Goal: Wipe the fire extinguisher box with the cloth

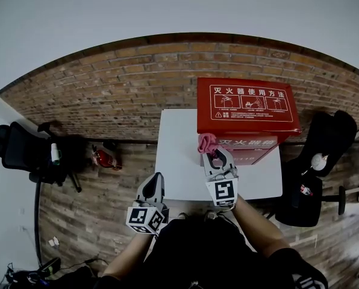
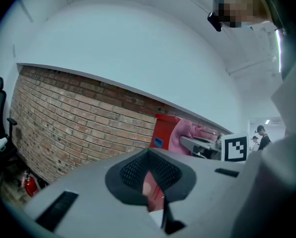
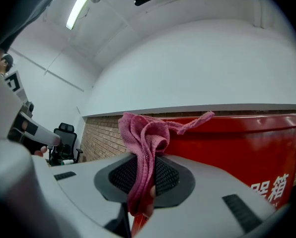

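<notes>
The red fire extinguisher box [image 1: 246, 110] stands at the back right of a white table [image 1: 179, 161], its lid printed with white instructions. My right gripper [image 1: 218, 160] is shut on a pink cloth [image 1: 206, 142], which bunches up against the box's front left corner. In the right gripper view the cloth [image 3: 143, 133] hangs out of the right gripper [image 3: 145, 175], with the red box [image 3: 247, 152] just behind it. My left gripper [image 1: 153, 188] hovers by the table's front left edge, shut and holding nothing. From the left gripper [image 2: 150, 175] the box [image 2: 163, 133] and cloth [image 2: 180, 135] show ahead.
A brick wall [image 1: 119, 95] runs behind the table. A black office chair [image 1: 17, 149] and a small red extinguisher [image 1: 104, 158] are on the wooden floor at the left. Another black chair [image 1: 324, 143] stands close to the table's right side.
</notes>
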`<state>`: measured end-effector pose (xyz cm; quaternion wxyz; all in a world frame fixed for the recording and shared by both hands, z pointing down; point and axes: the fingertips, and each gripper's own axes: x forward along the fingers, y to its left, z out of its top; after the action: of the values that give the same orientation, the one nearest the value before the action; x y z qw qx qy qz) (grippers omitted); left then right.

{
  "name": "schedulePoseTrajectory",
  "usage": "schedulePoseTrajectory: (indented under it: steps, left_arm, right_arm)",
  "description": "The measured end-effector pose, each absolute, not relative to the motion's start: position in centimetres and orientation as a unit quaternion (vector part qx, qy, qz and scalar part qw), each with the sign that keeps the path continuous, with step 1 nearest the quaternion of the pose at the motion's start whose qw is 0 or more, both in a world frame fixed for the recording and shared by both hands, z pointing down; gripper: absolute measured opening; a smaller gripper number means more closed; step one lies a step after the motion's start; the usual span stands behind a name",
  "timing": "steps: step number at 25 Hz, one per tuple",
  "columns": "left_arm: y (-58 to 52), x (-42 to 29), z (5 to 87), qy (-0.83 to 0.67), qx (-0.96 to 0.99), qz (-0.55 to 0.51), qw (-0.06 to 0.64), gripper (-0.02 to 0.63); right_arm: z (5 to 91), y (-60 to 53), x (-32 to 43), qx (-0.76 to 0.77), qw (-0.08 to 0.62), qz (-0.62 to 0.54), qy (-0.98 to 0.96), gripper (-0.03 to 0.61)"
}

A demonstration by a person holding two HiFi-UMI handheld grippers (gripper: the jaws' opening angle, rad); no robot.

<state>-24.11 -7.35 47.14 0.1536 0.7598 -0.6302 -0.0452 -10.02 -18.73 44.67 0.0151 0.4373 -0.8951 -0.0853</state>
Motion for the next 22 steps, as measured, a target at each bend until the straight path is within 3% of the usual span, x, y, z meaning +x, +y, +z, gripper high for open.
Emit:
schedulePoseTrajectory:
  steps: [22]
  left_arm:
    - [-7.9, -21.6, 47.7, -0.611, 0.776, -0.035, 0.155, 0.034]
  right_arm:
    - [44.6, -20.2, -5.1, 0.488, 0.004, -0.063, -0.87, 0.08]
